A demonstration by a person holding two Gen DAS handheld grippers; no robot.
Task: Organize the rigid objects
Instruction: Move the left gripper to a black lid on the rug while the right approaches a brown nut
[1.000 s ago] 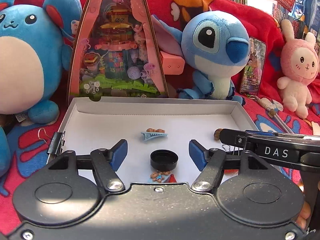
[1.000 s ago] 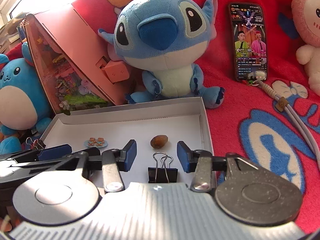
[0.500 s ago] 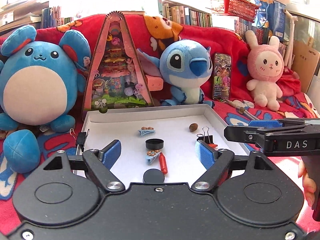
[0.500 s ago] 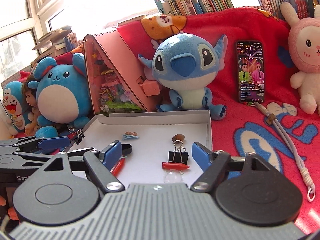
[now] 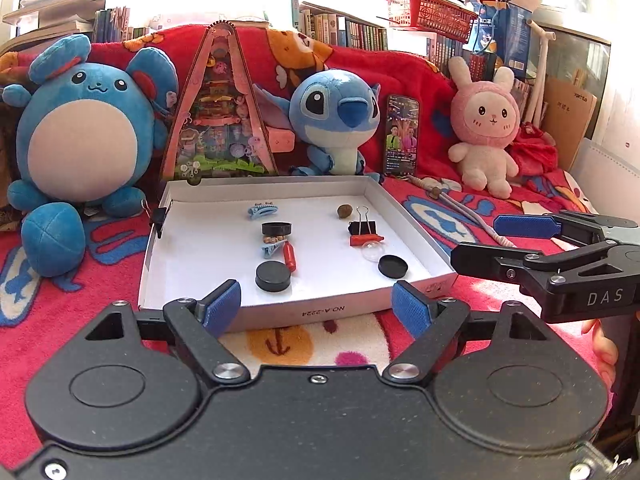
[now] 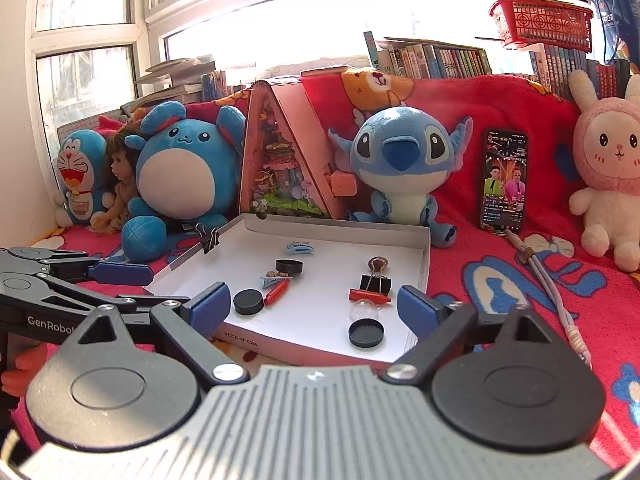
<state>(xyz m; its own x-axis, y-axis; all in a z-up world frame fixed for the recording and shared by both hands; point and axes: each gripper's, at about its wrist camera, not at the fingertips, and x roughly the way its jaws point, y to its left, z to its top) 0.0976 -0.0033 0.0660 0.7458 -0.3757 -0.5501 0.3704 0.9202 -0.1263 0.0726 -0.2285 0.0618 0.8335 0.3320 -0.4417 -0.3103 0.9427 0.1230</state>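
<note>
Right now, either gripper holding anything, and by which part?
Nothing held. The left gripper is open and empty; the right gripper has empty jaws opening. Both sit short of the white cardboard tray.

1. White tray: top lying open; low walls ringing it.
2. Tray's left half: bare floor lying left of the black cap and red stick.
3. Plush toys and triangular box: crowding the far wall.
4. Binder clip: gripping the left wall.
5. Red blanket: lying clear at right, cord crossing it.
</note>
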